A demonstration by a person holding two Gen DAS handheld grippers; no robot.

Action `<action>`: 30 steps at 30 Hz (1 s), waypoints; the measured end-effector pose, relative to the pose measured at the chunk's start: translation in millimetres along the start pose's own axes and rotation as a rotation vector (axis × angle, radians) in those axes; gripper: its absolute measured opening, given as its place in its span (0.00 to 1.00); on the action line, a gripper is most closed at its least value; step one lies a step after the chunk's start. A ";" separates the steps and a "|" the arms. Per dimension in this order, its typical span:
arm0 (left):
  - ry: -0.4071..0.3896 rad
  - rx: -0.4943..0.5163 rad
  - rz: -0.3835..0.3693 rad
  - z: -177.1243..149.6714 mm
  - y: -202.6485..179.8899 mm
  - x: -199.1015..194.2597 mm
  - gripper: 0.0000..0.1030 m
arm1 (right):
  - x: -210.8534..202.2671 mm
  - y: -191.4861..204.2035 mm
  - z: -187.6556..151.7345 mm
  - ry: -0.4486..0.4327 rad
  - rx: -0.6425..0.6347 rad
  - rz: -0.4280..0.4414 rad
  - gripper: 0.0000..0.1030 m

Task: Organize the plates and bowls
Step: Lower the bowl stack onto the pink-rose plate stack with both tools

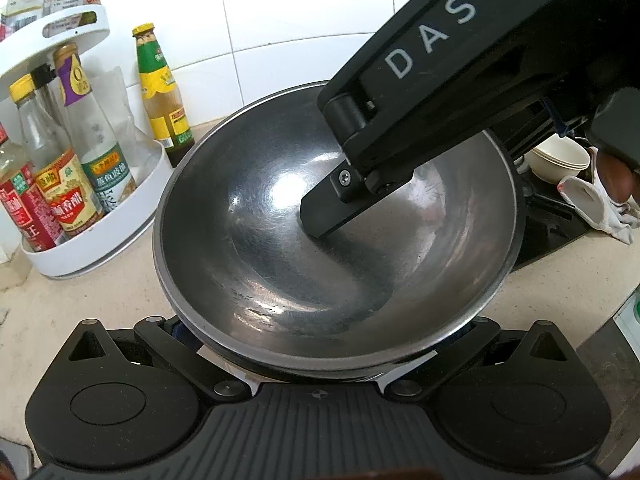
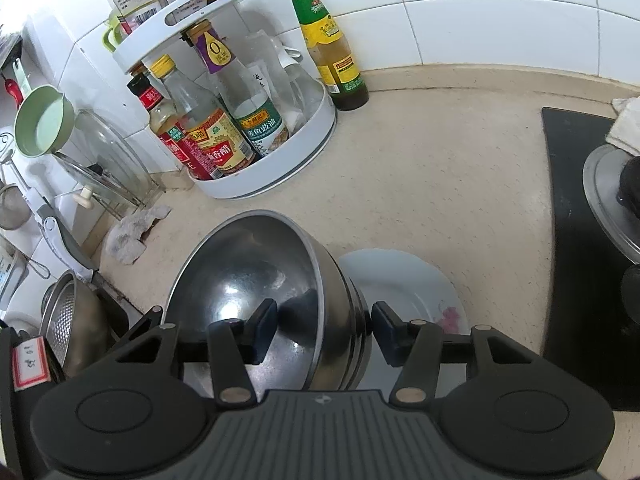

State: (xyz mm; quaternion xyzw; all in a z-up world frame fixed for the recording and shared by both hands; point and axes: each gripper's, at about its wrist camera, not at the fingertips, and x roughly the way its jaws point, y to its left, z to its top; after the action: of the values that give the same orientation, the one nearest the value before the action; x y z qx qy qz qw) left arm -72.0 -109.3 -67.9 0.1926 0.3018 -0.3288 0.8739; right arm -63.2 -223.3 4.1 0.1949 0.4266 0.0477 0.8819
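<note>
Steel bowl [image 1: 336,216] hides left tongs' fingertips; white plate [image 2: 404,284] half covered

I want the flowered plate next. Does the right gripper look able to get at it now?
Probably not yet: the right gripper straddles the steel bowl's wall, and that bowl covers part of the plate.

Bare counter [image 2: 440,168] lies open between the condiment rack [image 2: 280,160] and stove [image 2: 580,240]; the sink side looks crowded.
</note>
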 end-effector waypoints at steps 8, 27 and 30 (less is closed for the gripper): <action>-0.001 -0.004 0.010 0.8 1.8 3.3 1.00 | -1.8 2.0 1.4 0.003 -0.003 -0.026 0.46; 0.001 0.034 0.014 7.2 7.5 0.5 0.95 | 9.2 -20.2 -2.9 0.068 0.018 -0.059 0.36; -0.012 0.044 0.021 7.0 5.8 -0.2 0.94 | 8.7 -18.5 -2.6 0.065 0.016 -0.054 0.36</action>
State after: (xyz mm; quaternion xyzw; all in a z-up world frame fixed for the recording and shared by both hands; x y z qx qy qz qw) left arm -65.3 -108.9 -61.8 0.2127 0.2872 -0.3272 0.8748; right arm -61.3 -237.3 -10.8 0.1886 0.4604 0.0268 0.8670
